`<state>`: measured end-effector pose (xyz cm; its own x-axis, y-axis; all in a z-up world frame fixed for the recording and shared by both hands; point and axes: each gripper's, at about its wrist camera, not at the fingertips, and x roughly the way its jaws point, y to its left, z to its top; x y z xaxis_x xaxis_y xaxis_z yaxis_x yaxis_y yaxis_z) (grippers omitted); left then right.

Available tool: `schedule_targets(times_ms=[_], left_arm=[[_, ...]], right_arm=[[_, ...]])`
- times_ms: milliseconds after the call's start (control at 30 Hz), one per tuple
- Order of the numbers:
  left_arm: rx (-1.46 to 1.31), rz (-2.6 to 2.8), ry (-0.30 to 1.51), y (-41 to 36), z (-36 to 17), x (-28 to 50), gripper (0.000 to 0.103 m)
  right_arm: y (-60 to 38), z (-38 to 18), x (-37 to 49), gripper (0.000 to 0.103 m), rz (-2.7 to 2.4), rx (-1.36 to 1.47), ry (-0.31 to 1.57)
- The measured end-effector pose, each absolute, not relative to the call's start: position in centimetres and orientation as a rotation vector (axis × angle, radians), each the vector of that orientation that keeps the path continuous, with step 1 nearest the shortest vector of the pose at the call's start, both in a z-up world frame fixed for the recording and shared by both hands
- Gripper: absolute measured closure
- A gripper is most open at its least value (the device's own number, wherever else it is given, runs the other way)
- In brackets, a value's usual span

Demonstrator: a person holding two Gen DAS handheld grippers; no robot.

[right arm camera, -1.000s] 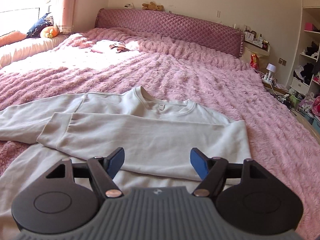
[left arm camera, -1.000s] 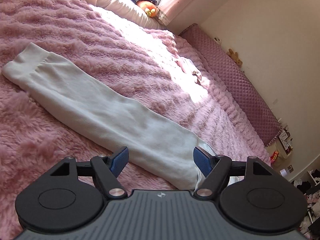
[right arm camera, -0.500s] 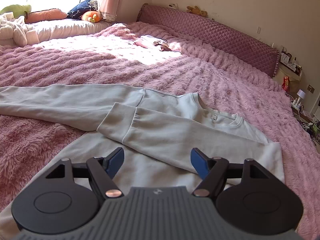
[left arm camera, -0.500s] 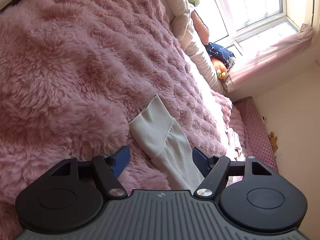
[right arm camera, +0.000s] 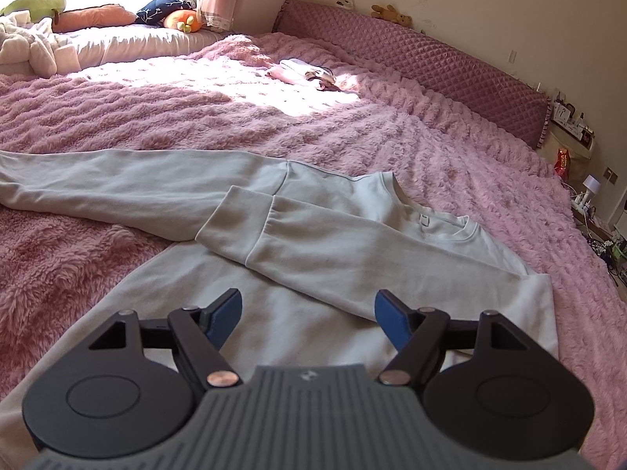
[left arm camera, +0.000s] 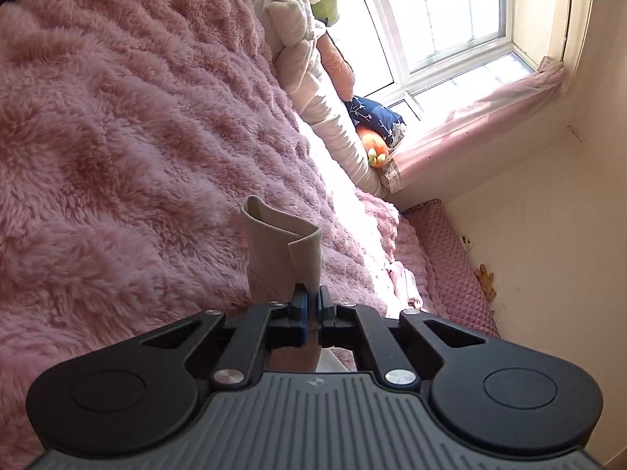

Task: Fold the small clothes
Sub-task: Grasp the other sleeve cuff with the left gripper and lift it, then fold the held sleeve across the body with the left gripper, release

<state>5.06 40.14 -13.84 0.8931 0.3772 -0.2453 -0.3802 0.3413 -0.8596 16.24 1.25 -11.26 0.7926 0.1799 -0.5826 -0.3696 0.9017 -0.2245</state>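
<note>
Grey cuff (left arm camera: 282, 250) clamped in my left gripper (left arm camera: 310, 300), open a second ago | right gripper (right arm camera: 306, 312) spread above sweatshirt (right arm camera: 352, 243) | neck label (right arm camera: 424, 218) unreadable

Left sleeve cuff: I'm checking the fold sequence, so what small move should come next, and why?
Probably lift the cuff and carry it across onto the sweatshirt. The left gripper is shut on the cuff, while that sleeve lies stretched out over the blanket; the other sleeve is already folded across the body.
</note>
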Motion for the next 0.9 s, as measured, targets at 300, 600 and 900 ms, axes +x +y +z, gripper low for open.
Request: schedule_targets(times_ms=[300, 600, 900], left_arm=[[-1.022, 0.137, -0.040, 32.3, -6.1, 12.6, 0.099], [-0.888, -0.259, 0.048, 16.2, -3.2, 22.5, 0.099], [-0.740, -0.512, 0.387, -0.1, -11.3, 29.6, 0.099]], right_arm=[[-3.9, -10.5, 16.5, 0.031, 0.234, -0.278, 0.592], [-13.3, -9.8, 16.5, 0.030, 0.101, -0.217, 0.600], [-22.0, -10.9, 16.0, 0.028, -0.020, -0.129, 0.635]])
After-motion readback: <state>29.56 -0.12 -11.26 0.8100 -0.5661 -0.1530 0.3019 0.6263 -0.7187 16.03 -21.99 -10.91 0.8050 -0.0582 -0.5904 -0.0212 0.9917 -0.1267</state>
